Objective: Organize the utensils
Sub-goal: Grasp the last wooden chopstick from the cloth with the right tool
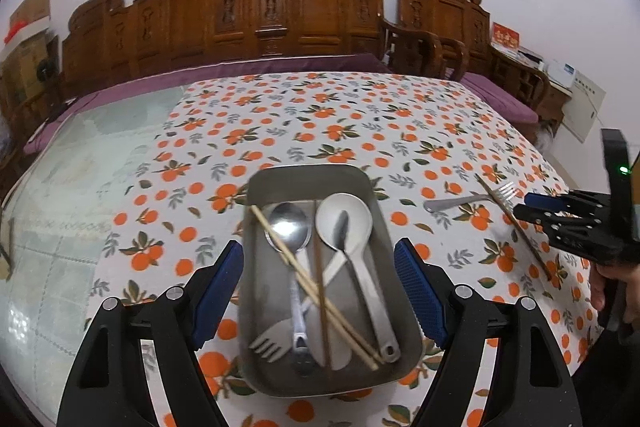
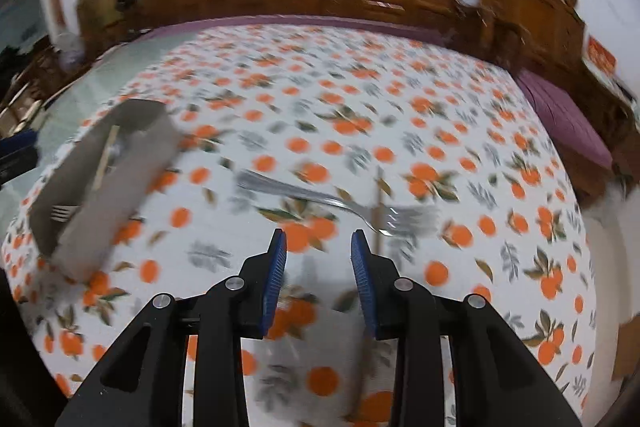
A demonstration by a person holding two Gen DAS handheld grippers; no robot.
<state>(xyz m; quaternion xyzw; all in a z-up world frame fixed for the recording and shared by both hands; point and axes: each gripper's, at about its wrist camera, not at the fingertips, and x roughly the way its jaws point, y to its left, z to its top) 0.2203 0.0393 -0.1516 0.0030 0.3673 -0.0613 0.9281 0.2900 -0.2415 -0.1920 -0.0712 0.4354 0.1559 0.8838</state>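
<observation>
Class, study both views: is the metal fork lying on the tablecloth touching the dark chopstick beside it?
Touching. In the left wrist view the chopstick lies across the fork near its tines with no gap; the blurred right wrist view shows the same crossing.

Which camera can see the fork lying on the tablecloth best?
The left wrist view: the fork looks sharp there, though small and off to the side. The right wrist view shows it bigger and closer, but smeared by blur.

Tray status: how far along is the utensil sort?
Mostly done. The tray already holds two spoons, a knife, a fork and chopsticks. Nothing is in hand: the left gripper is open above the tray, and the right gripper is open and empty over the cloth. Left: the metal fork and one dark chopstick crossing it, both on the cloth outside the tray.
</observation>
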